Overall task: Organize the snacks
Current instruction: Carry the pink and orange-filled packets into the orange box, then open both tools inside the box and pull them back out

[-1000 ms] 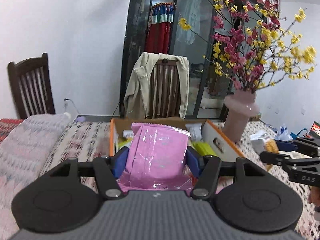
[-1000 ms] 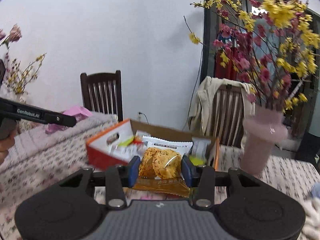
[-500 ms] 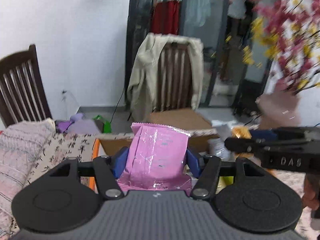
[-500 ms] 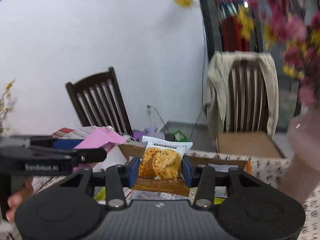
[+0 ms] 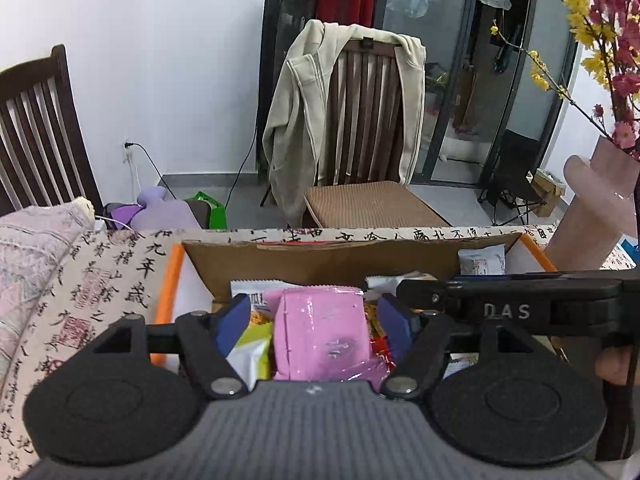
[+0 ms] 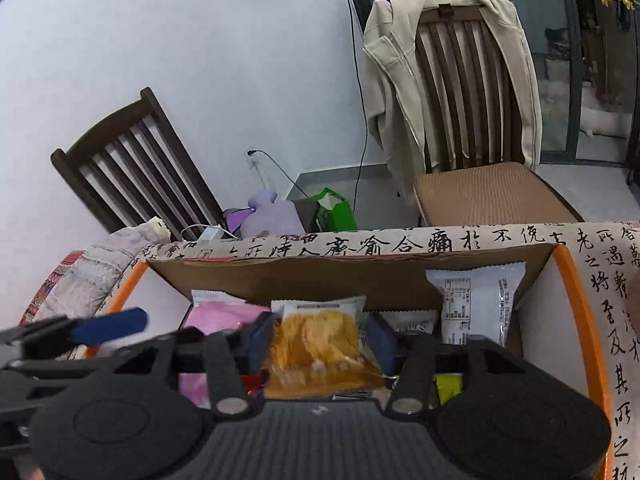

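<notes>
Packets [image 6: 476, 304] are crowding the box [image 6: 580, 304]; the right gripper [image 5: 500, 304] is crossing close beside the left gripper [image 5: 314, 316], blocking that side.

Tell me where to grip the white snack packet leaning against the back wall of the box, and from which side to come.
Take the white packet by its crimped top edge, coming from above. It stands nearly upright against the cardboard box's back wall, in the right corner, so its flat faces are blocked behind and crowded by other snacks in front; only the top strip stands free.
</notes>
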`<state>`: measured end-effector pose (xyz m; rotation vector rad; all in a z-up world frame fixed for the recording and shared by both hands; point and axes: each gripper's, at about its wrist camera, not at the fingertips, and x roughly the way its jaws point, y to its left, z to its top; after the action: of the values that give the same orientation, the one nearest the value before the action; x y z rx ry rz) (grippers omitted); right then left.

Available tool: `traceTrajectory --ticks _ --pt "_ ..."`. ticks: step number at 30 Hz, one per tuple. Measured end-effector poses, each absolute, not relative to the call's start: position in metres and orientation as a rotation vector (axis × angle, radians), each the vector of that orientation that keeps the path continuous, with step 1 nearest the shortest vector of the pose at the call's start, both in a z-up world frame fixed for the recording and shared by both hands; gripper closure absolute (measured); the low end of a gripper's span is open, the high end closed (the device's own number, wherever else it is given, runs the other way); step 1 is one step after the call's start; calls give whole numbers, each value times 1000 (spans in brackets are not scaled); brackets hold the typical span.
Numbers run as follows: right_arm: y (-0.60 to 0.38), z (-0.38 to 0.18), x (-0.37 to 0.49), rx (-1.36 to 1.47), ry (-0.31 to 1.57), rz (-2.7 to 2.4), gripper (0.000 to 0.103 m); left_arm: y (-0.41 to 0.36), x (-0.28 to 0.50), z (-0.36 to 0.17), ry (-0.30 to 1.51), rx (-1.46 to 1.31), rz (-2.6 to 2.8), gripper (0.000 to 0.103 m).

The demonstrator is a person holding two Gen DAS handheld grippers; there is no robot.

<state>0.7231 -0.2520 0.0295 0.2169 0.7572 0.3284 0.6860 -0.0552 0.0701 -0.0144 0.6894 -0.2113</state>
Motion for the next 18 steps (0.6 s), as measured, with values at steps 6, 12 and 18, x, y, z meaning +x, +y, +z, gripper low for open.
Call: traceTrajectory --ticks 6,12,18 --pt "-257 45 704 175 720 308 39 -53 670 84 683 7 -196 26" --pt "-271 61 673 140 697 279 29 -45 643 108 640 21 -186 13" --pt "-287 84 629 43 640 206 17 -32 604 132 596 34 -172 7"
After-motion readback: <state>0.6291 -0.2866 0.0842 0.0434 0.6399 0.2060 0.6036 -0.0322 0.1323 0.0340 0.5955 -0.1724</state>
